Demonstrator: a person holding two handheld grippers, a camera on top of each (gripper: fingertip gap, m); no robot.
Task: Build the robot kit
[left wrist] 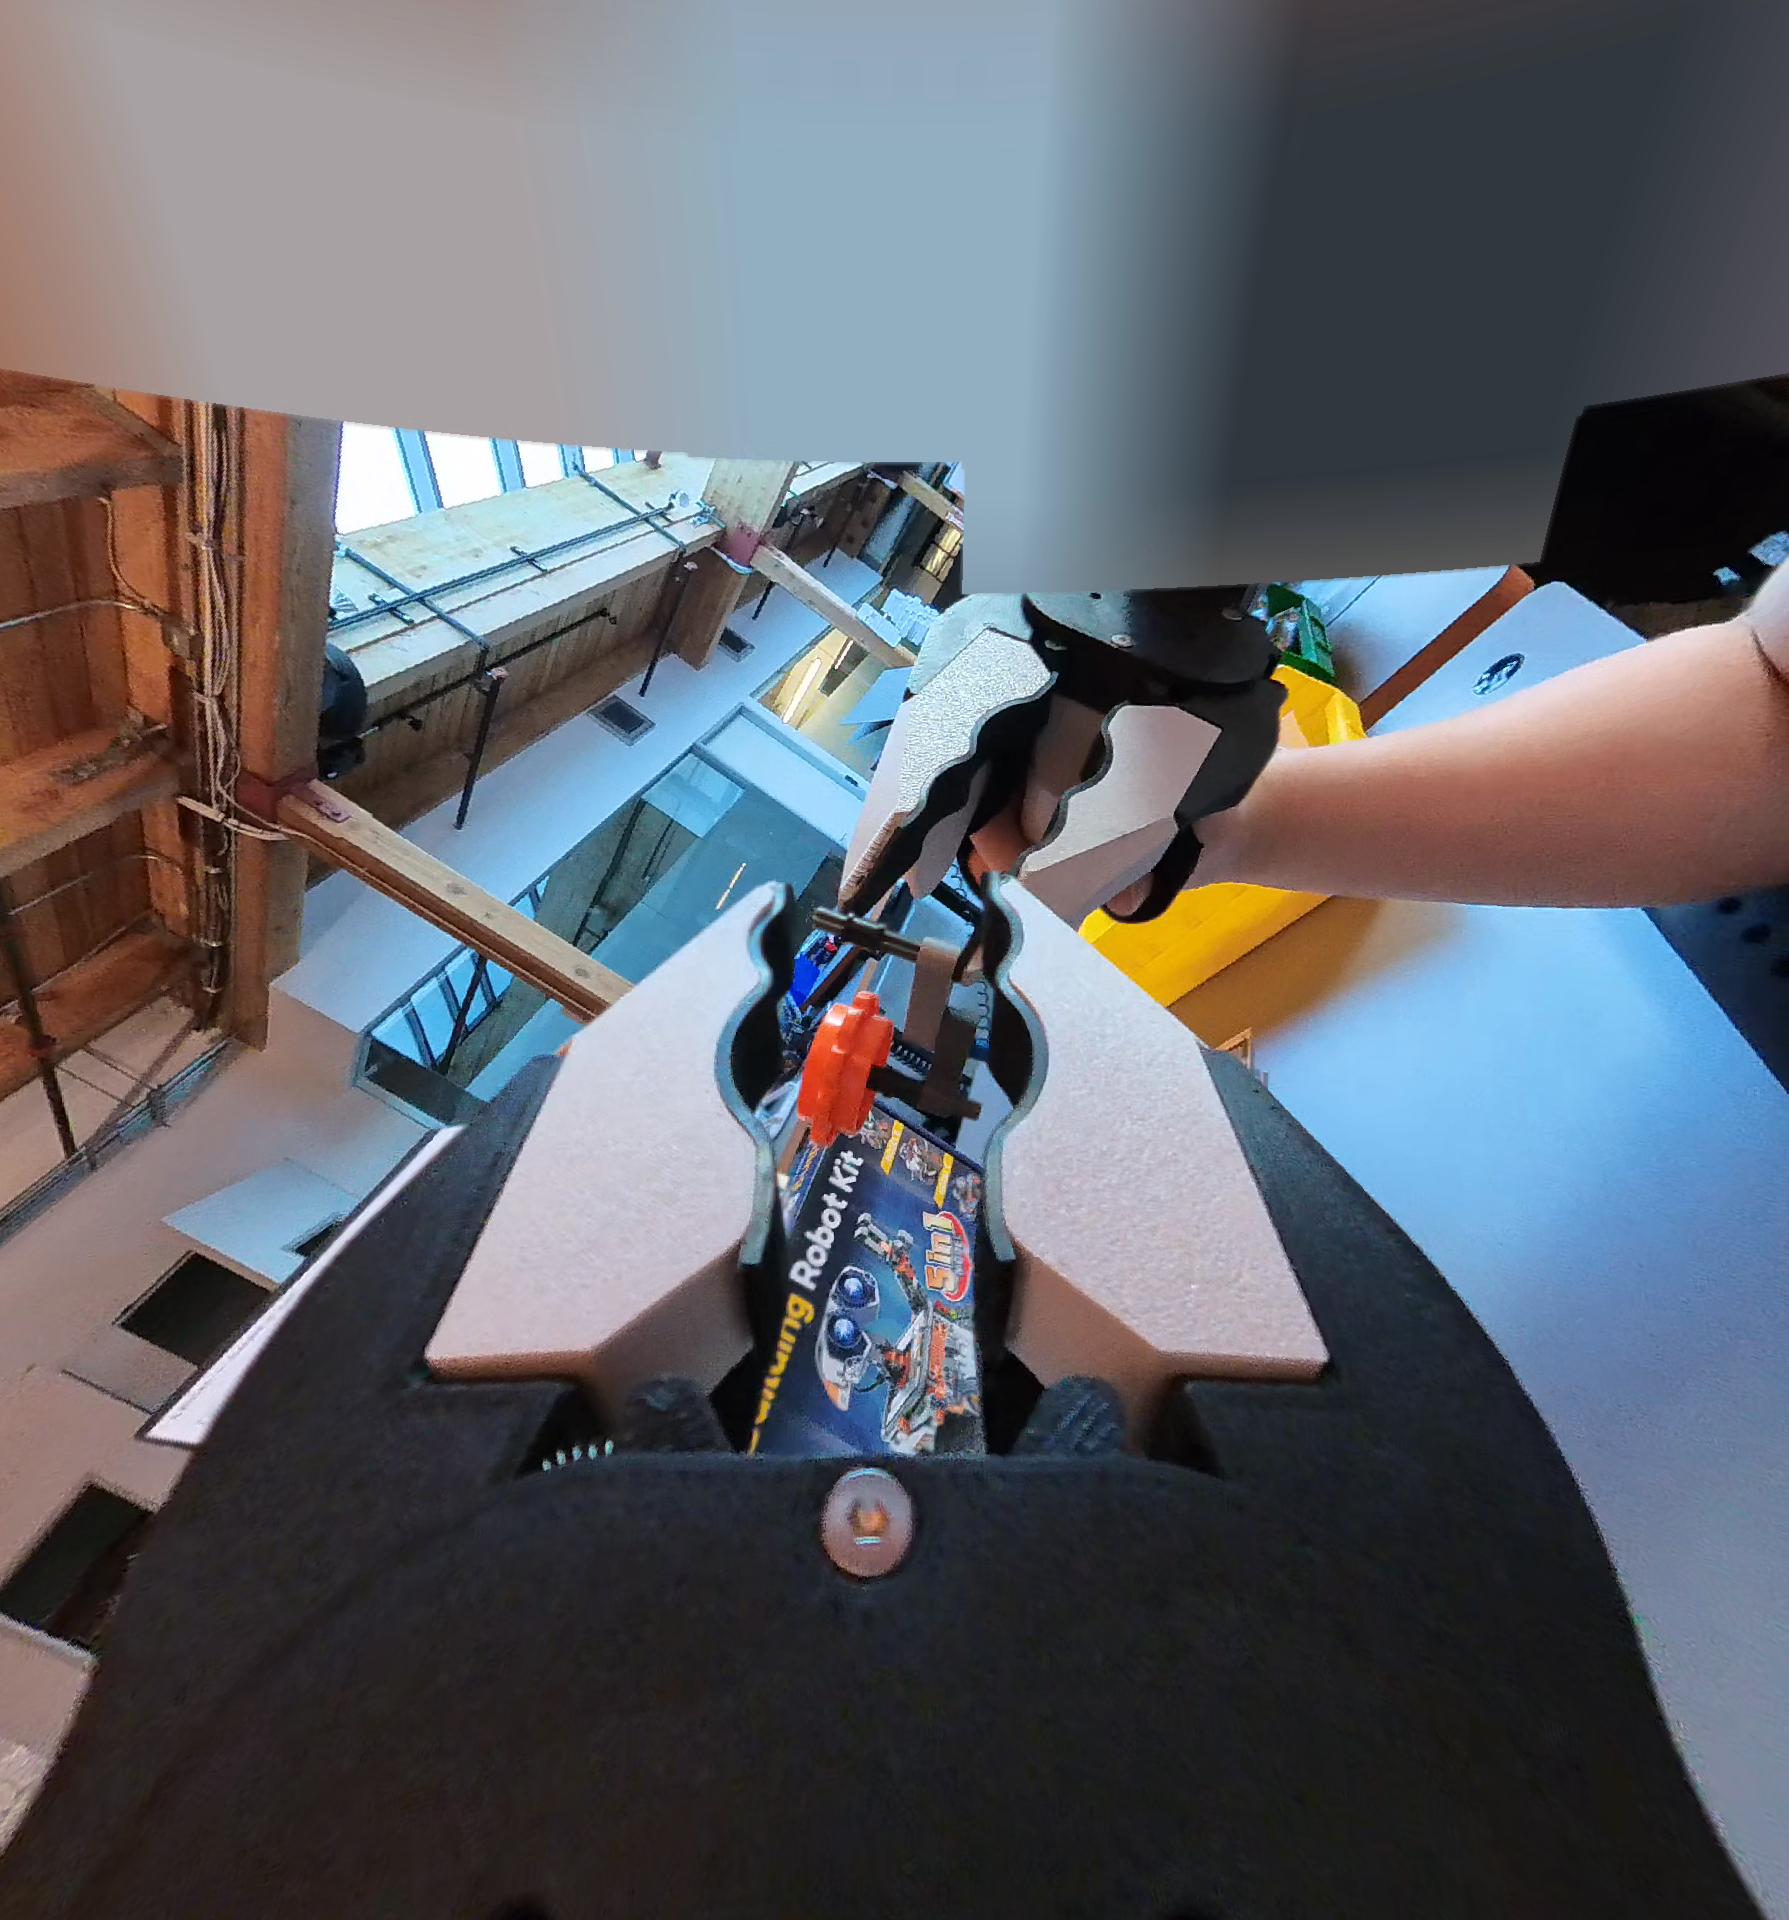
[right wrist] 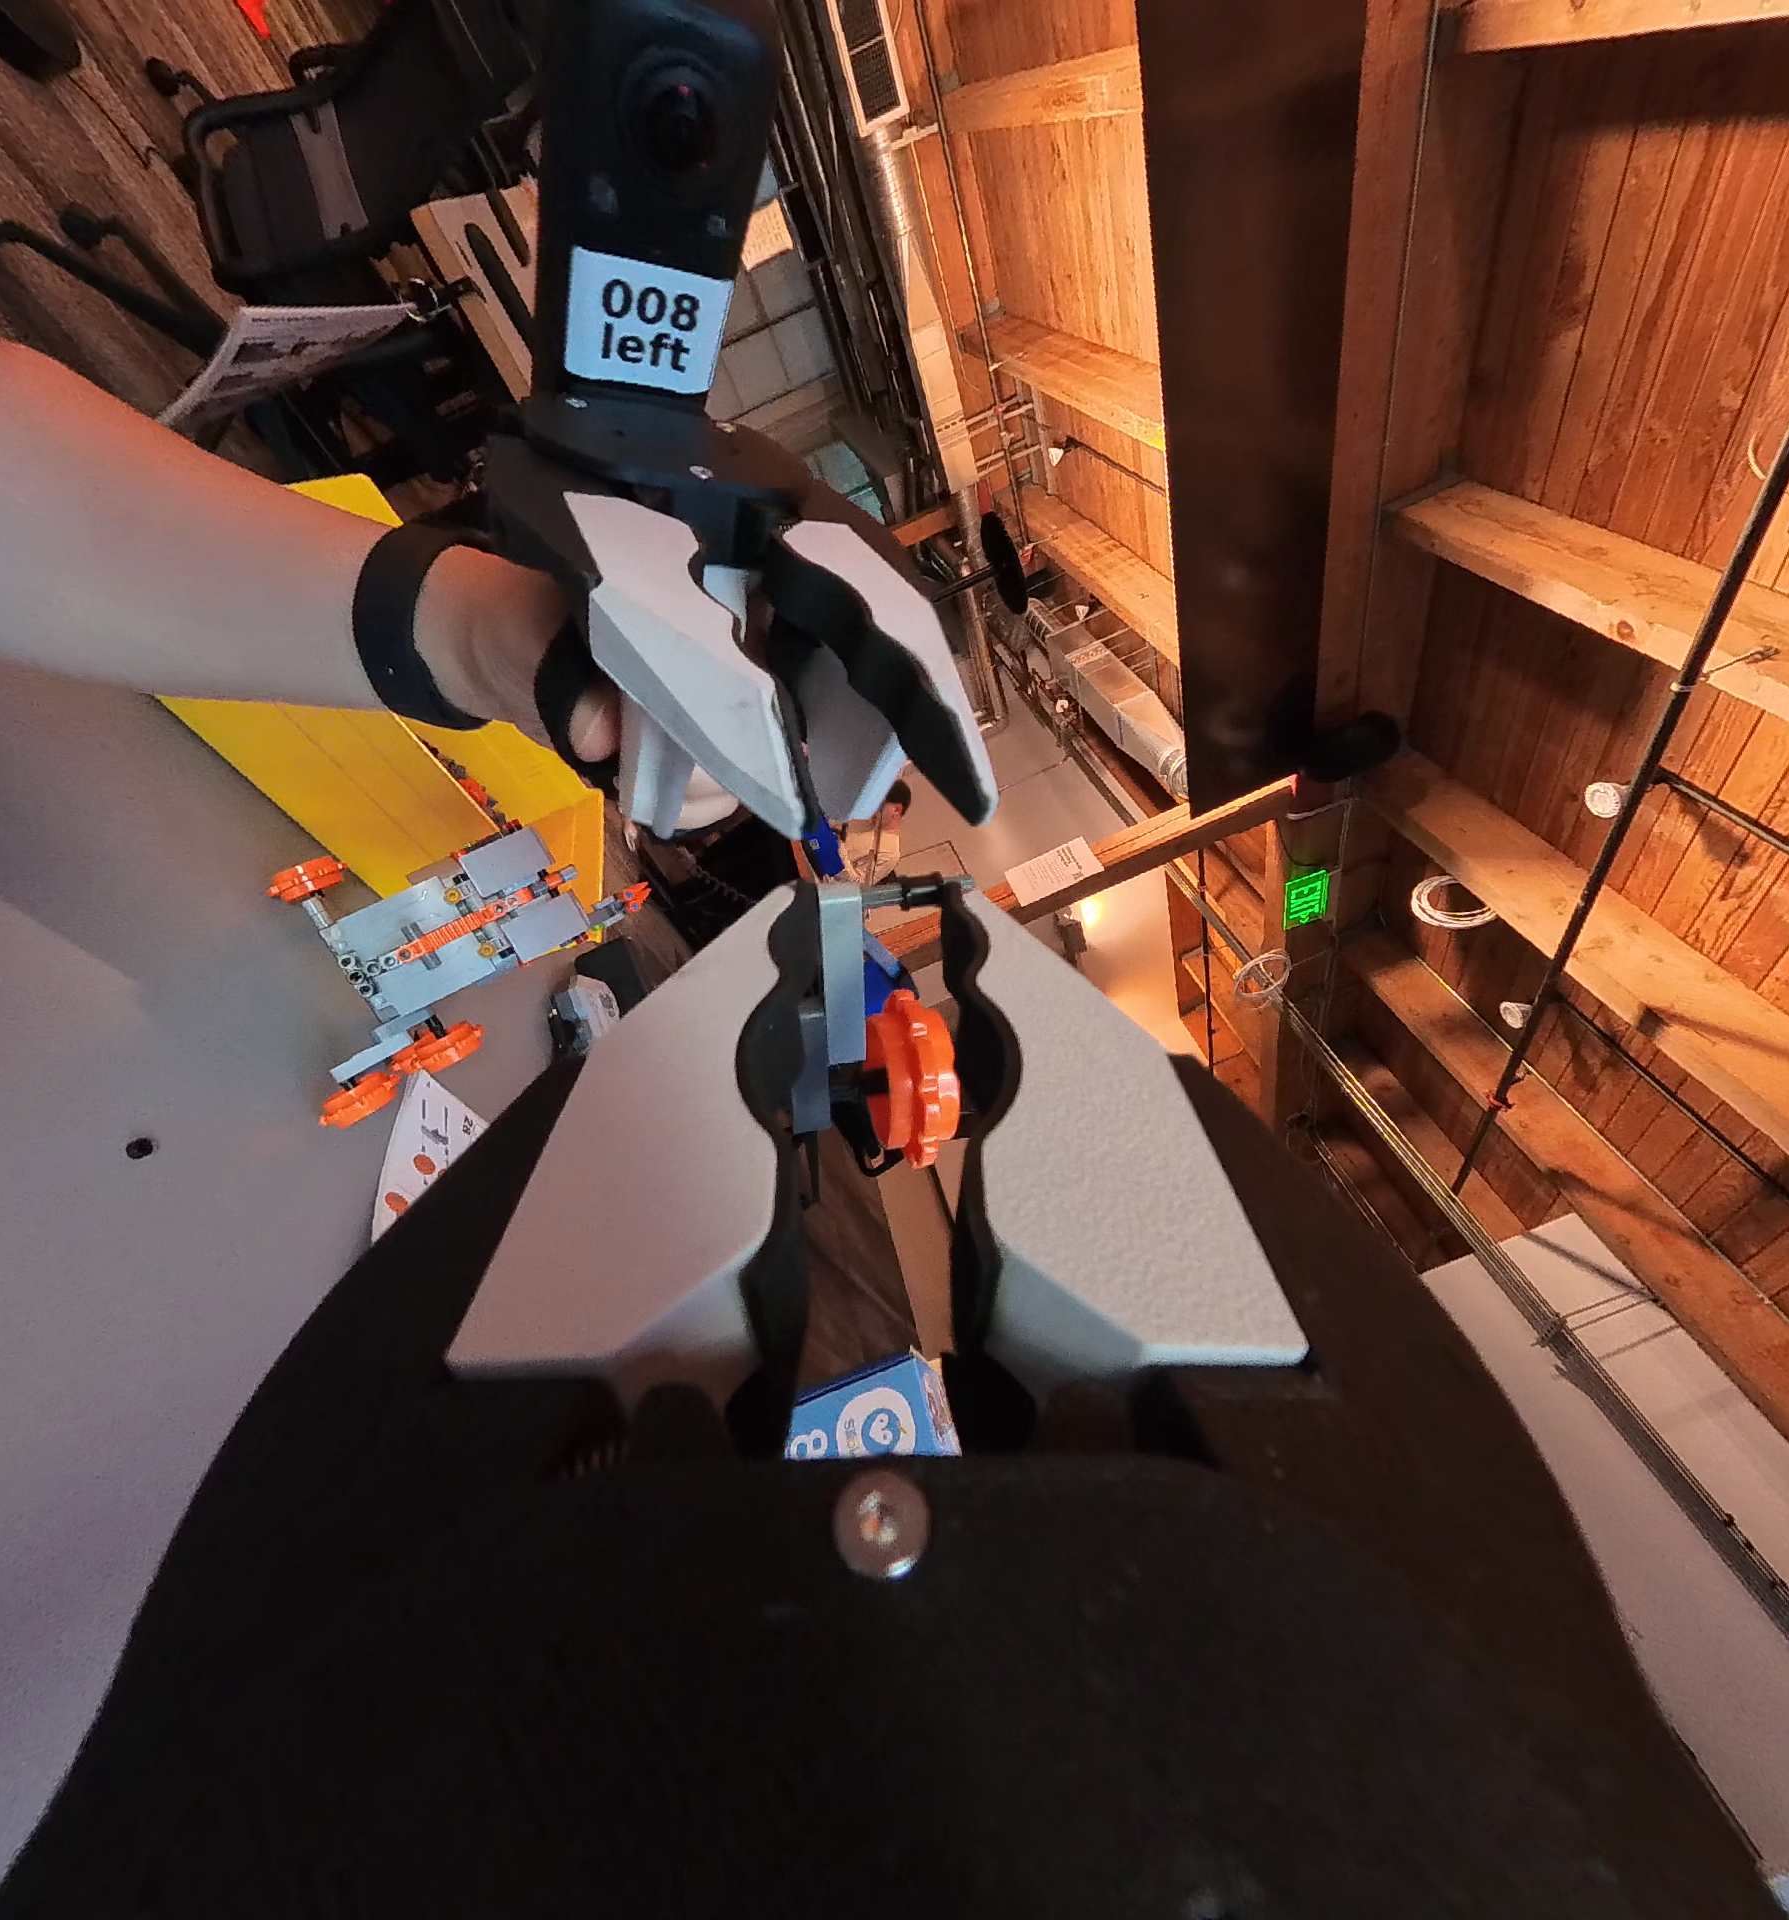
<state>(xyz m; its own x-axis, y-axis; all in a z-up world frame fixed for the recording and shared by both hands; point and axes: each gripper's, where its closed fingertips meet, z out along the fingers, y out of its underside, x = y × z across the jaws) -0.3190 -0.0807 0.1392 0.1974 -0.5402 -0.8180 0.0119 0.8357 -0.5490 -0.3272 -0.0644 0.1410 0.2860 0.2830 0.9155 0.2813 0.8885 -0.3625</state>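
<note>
A small toy-brick assembly is held in the air between my two grippers, which face each other tip to tip. It has an orange gear, a grey beam and a black axle. My right gripper is shut on it: the beam presses one pad and the axle end meets the other fingertip. My left gripper has its jaws apart around the same assembly, with a gap on the gear side. The right gripper and the left gripper each show in the other's view.
A partly built grey model with orange wheels lies on the white table. A yellow bin and a printed sheet lie nearby. A dark toy box lies below. A person's forearm reaches in from the right.
</note>
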